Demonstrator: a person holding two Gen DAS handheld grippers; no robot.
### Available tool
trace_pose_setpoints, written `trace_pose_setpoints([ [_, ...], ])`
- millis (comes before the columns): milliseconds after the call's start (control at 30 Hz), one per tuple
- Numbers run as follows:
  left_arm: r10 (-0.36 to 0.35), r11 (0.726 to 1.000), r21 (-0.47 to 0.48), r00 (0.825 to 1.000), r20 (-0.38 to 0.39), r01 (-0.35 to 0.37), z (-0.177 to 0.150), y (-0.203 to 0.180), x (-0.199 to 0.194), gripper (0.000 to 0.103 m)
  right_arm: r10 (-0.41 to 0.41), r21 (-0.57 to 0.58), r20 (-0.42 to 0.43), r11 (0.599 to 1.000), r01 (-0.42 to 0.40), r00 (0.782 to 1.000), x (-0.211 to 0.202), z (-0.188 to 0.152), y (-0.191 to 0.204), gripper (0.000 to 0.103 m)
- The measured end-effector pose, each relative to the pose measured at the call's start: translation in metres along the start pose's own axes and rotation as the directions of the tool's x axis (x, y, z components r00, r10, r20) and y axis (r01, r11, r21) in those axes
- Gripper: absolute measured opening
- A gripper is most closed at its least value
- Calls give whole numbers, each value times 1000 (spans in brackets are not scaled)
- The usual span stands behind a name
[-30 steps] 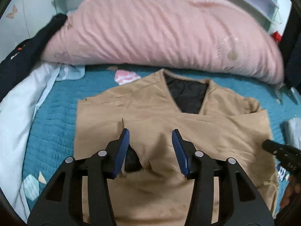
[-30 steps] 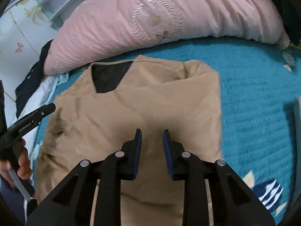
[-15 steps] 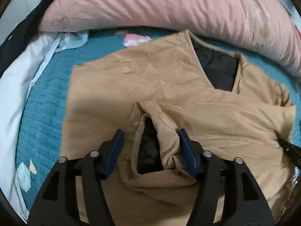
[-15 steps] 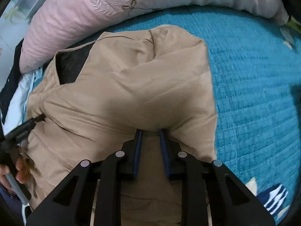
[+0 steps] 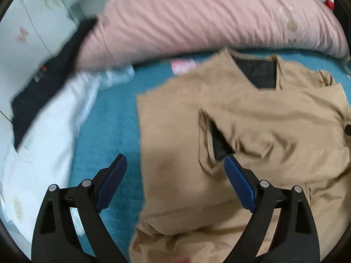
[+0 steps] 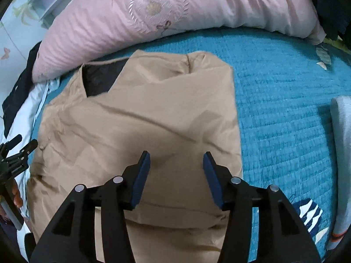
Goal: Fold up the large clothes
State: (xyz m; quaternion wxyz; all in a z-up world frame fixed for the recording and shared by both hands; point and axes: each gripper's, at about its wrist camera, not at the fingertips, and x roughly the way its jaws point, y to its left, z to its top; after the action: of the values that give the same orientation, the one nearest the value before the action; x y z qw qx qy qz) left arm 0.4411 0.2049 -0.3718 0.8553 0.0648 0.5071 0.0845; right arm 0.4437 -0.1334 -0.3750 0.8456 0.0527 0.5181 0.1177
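Observation:
A tan jacket (image 5: 252, 118) with a black lining lies on the teal bedspread (image 5: 109, 114), its sleeves folded across the front. A sleeve cuff (image 5: 210, 144) lies crumpled at its middle. My left gripper (image 5: 175, 171) is open and empty over the jacket's left edge. In the right wrist view the jacket (image 6: 142, 118) fills the middle, and my right gripper (image 6: 176, 171) is open and empty above its lower right part. The left gripper's fingers (image 6: 19, 146) show at the left edge.
A long pink pillow (image 5: 197, 17) lies behind the jacket, also in the right wrist view (image 6: 175, 11). White cloth (image 5: 43, 142) and a dark garment (image 5: 50, 81) lie at the left. A grey folded item (image 6: 342, 153) lies at the right on the bedspread (image 6: 285, 87).
Both grippers have opened wide and let go of the jacket. The left gripper has shifted left off the sleeve cuff; the right gripper has drawn back a little.

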Motion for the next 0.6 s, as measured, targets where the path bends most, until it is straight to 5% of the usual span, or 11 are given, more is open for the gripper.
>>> trace_pose_setpoints([
  [67,-39,999,-17,997,-64,38,-6,4,11,90,6,14,-5,1000,-6,1000,2,-3,-1,48],
  [233,11,1000,5,995,-98,-11,-26,-2,29,91,-5,1,-9,1000,5,1000,9,-7,4,49],
  [367,-88,983,-172,989,-121,66,-36,20,41,98,-4,0,-16,1000,4,1000,10,-6,4,49],
  [467,-223,930,-326,966,-128,171,-49,44,51,98,0,-4,-16,1000,0,1000,9,-4,3,49],
  [600,-246,943,-235,969,-17,235,-38,55,26,98,33,-27,21,999,-32,999,-10,8,2,49],
])
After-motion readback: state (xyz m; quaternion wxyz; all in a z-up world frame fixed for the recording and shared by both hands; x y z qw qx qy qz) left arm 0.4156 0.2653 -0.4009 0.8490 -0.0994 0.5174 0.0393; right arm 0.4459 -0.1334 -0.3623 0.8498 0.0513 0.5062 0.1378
